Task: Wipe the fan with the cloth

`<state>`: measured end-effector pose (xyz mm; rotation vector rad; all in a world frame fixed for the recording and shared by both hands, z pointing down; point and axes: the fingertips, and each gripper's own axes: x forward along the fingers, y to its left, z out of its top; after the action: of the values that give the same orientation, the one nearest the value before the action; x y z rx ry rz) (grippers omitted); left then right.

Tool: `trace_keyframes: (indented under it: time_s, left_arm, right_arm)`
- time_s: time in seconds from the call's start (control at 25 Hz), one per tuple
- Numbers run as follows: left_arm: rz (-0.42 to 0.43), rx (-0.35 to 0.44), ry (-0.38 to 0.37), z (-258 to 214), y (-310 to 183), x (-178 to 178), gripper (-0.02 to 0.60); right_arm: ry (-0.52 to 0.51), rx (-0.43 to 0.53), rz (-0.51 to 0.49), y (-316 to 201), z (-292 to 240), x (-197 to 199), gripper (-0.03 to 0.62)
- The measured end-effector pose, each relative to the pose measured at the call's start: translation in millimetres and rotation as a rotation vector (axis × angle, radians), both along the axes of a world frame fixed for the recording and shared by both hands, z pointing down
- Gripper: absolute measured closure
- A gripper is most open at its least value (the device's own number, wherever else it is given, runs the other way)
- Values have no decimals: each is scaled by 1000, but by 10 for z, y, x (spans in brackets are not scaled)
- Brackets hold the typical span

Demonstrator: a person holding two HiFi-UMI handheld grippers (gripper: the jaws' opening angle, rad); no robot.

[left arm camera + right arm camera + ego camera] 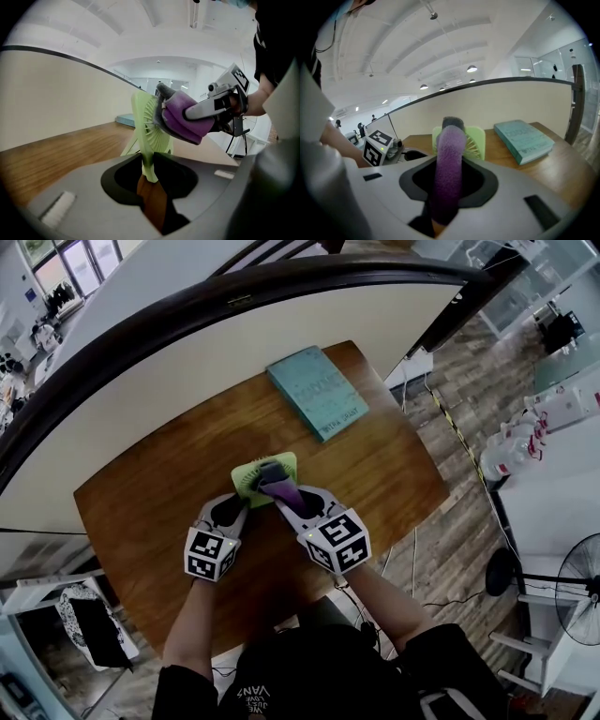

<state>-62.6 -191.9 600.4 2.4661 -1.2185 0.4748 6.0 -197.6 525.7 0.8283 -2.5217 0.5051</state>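
Observation:
A small light-green fan point(249, 473) stands upright near the middle of the wooden table point(150, 512). My left gripper point(242, 505) comes at it from the near left. In the left gripper view a lower edge of the fan point(145, 123) runs down into the narrow gap of the left gripper point(149, 174), whose jaws pinch it. My right gripper point(283, 497) is shut on a folded purple and grey cloth point(280, 486). The cloth point(180, 119) lies against the fan's grille. In the right gripper view the cloth point(450, 164) stands up from the right gripper point(447, 201) and hides the middle of the fan point(476, 140).
A teal book point(319, 390) lies flat at the table's far right corner and shows in the right gripper view as the teal book point(525, 139). A curved cream partition point(187, 352) runs behind the table. At the right are a white bench point(553, 512) and a black pedestal fan point(577, 589).

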Motion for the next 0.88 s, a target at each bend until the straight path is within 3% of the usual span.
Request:
trace_keyframes:
  time_s: [0.24,0.52,0.6,0.88]
  left_arm:
    - [12,-1,-14,1,3,-2,492]
    - [14,7,-28,-9,2,-6,491]
    - [15,10,-29,9,9,0,491]
    - [6,16,-66,9,33,-28,489]
  right_arm:
    - [55,-1,95,-178,97,454,494]
    - [67,-12,165,-197,155,653,494]
    - [63,-13,134,-90,136,592,494]
    - [94,-44,-117,368,273,-17,494]
